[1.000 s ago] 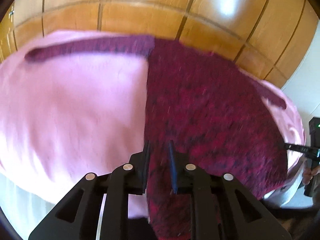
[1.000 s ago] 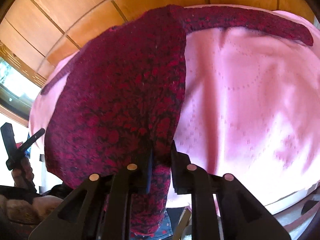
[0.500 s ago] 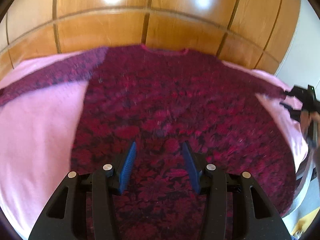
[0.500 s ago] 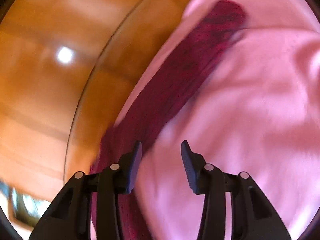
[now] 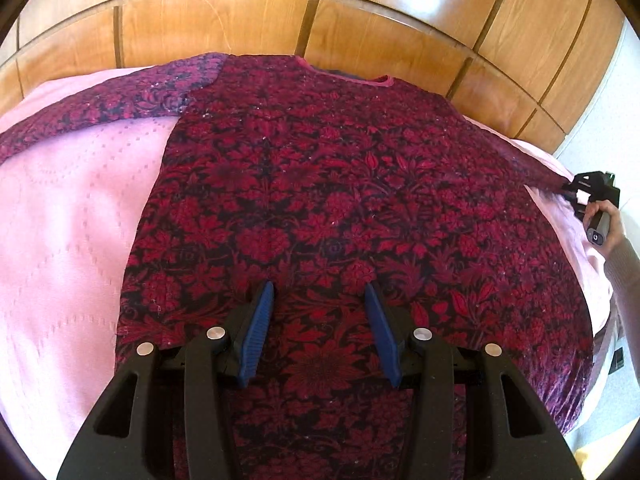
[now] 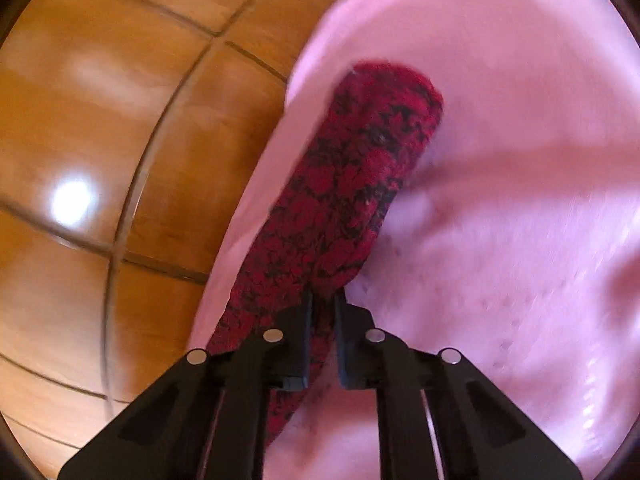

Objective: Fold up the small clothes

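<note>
A dark red flower-patterned sweater (image 5: 320, 200) lies flat on a pink bedspread (image 5: 72, 220), neckline at the far side. Its left sleeve (image 5: 100, 108) stretches out to the left. My left gripper (image 5: 320, 320) hovers open over the lower middle of the sweater, with nothing between its blue pads. At the far right, my right gripper (image 5: 584, 192) pinches the end of the other sleeve. In the right wrist view that sleeve (image 6: 360, 184) runs up from my right gripper (image 6: 323, 308), which is shut on it near the cuff.
A glossy wooden panelled wall (image 5: 280, 12) stands right behind the bed and fills the left of the right wrist view (image 6: 100, 120). A person's hand (image 5: 604, 220) and sleeve hold the right gripper at the bed's right edge. White floor shows lower right.
Both grippers let go of the sweater's hem and it now lies spread flat. The left gripper opened. The right gripper swung to the right sleeve, opened, then shut on it.
</note>
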Motion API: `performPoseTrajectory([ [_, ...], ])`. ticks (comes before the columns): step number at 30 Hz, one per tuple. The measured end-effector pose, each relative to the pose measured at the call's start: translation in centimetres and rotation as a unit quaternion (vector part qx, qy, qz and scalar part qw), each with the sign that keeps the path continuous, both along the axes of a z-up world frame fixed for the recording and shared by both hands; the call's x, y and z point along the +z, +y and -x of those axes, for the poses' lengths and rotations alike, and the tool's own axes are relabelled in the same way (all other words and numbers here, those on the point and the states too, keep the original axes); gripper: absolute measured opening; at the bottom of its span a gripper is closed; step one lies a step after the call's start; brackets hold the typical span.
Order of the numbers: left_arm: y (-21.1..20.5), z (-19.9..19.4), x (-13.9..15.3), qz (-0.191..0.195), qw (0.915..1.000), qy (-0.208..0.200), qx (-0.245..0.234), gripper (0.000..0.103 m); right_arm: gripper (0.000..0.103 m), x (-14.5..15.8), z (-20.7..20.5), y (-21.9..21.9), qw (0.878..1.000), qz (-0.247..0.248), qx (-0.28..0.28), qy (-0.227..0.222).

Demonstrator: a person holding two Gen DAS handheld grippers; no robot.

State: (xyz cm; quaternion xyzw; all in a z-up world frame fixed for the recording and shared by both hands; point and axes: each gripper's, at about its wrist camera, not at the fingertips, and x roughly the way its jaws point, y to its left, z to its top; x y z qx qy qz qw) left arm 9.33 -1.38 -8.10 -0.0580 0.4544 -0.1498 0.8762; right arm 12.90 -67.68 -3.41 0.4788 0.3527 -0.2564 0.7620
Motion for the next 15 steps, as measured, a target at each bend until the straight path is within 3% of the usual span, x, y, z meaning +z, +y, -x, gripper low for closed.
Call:
performPoseTrajectory([
  [2,0.0,-0.1,-0.1,0.002,1.0000,0.001,0.000,0.047,0.007,0.2,-0.4,0.1,0.998,0.047,0.005,0.034],
  [4,0.1,-0.1,-0.2,0.001,1.0000,0.001,0.000,0.047,0.006,-2.4,-0.1,0.0,0.997,0.026,-0.002,0.066],
  [7,0.2,-0.2,-0.1,-0.001,1.0000,0.002,-0.001,0.047,0.007,-2.0,-0.9,0.8,0.996,0.052,0.008,0.076],
  [9,0.2,-0.3,0.0,0.002,1.0000,0.005,-0.004,0.050,0.007,-0.9,-1.6,1.3,0.995,0.068,0.018,0.078],
  [12,-0.1,-0.4,0.4,0.006,0.9999,0.009,-0.007,0.060,0.007,3.1,-3.1,3.6,0.989,0.113,0.080,0.043],
  [14,-0.5,-0.4,0.8,0.008,0.9999,0.009,-0.011,0.073,0.007,5.1,-4.6,6.0,0.982,0.141,0.124,0.027],
  [15,-0.7,-0.4,1.0,0.006,0.9999,0.008,-0.011,0.074,0.007,6.4,-5.7,8.1,0.974,0.159,0.160,0.018],
])
